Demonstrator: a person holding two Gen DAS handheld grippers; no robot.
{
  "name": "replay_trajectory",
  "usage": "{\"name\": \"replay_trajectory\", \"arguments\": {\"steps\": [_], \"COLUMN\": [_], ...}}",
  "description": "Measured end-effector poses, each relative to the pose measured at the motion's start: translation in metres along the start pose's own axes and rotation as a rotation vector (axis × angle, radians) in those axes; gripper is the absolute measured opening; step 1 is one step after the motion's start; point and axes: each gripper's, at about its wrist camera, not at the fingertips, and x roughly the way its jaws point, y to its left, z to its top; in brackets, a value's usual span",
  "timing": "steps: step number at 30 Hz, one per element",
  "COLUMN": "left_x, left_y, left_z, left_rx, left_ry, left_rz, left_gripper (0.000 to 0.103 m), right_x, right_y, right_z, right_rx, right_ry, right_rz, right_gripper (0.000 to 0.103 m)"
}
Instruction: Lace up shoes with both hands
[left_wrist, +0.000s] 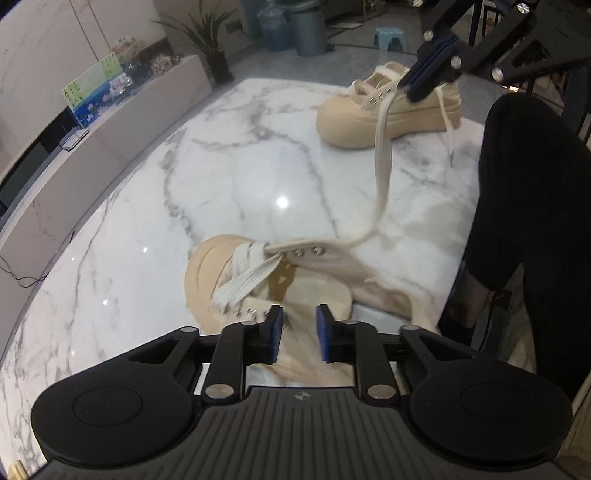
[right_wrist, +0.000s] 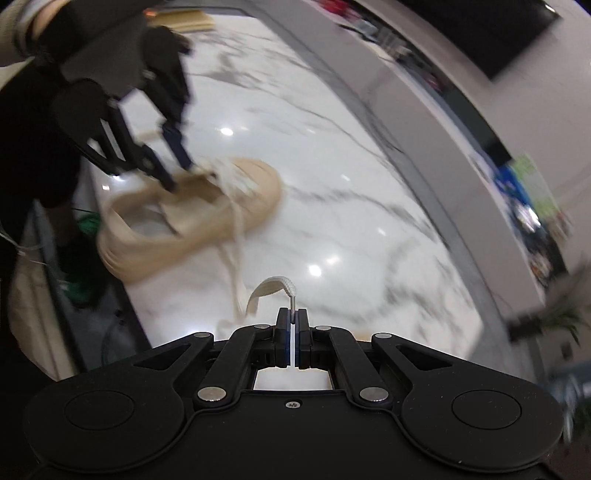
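Only the right wrist cam shows the right gripper (right_wrist: 292, 320) pinched tight on the cream flat woven lace (right_wrist: 236, 236) by its stiff tip. The left cam catches the second beige platform sneaker (left_wrist: 388, 114) at 1 o'clock on the glossy marble table (left_wrist: 221, 166). The left gripper (left_wrist: 298, 320) has its jaws apart over the near beige canvas sneaker (left_wrist: 295, 288), whose heel is cut off; the right view's blurry.

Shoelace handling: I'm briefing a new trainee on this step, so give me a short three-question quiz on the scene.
1. True or false: the right gripper pinches the lace by its tip.
2. The left gripper fingers are: A) shut on the lace, B) open above the near shoe, C) out of view.
3. How many shoes are on the marble table?

Key: 1 true; 2 B; 3 two.
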Motion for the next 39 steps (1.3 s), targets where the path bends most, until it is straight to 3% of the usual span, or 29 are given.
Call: {"name": "replay_trajectory", "arguments": {"steps": [10, 15, 26, 29, 37, 39], "left_x": [-0.004, -0.003, -0.002, -0.002, -0.001, -0.001], "left_y": [0.025, 0.033, 0.037, 0.036, 0.034, 0.033], "left_z": [-0.015, -0.023, -0.023, -0.024, -0.023, -0.023], "left_rx": [-0.087, -0.106, -0.106, -0.098, -0.084, -0.081], "left_ry": [-0.012, -0.012, -0.026, -0.028, -0.024, -0.022], "left_rz": [-0.064, -0.072, -0.101, -0.099, -0.09, -0.086], "left_gripper": [0.018, 0.019, 0.021, 0.021, 0.021, 0.021], "right_x": [0.048, 0.067, 0.083, 0.078, 0.082, 0.087], "right_y": [0.02, 0.027, 0.019, 0.013, 0.027, 0.031], "right_z": [0.061, 0.076, 0.083, 0.079, 0.071, 0.073], "right_rx": [-0.187, -0.239, -0.152, -0.112, -0.063, -0.066], "right_ry": [-0.051, -0.049, -0.111, -0.115, -0.038, -0.017], "right_rz": [0.134, 0.191, 0.295, 0.3, 0.303, 0.285], "right_gripper": [0.0, 0.0, 0.001, 0.007, 0.008, 0.015]}}
